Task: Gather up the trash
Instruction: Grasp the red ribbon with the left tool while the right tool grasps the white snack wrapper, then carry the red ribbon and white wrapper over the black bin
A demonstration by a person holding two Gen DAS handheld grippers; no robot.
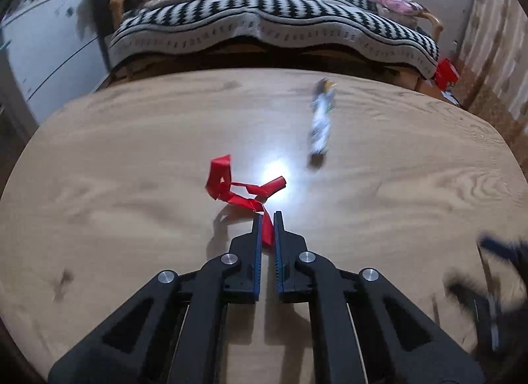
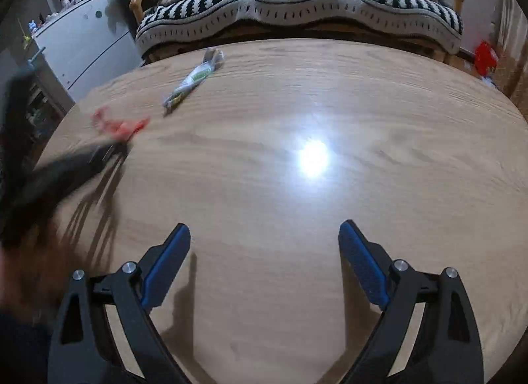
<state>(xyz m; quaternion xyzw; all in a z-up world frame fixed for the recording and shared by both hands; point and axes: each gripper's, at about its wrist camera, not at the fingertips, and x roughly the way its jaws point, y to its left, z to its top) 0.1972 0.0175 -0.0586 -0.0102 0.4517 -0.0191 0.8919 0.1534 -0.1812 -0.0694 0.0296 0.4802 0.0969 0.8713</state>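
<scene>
My left gripper [image 1: 268, 215] pinches just one end of the red ribbon [image 1: 242, 187] mid-worktop [image 1: 132, 153]; it may slip. My right gripper [image 2: 264, 228] gapes, holding nothing.

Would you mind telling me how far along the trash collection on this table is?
Nothing looks collected yet; no bin is in view. In hand: the left claw is shut on the red ribbon scrap. Left: the crumpled white wrapper lies untouched on the wooden table, and the right claw is open and empty.

Red wrapper [image 1: 242, 191], white wrapper [image 1: 320, 123], black-and-white zigzag blanket [image 1: 280, 25]
</scene>
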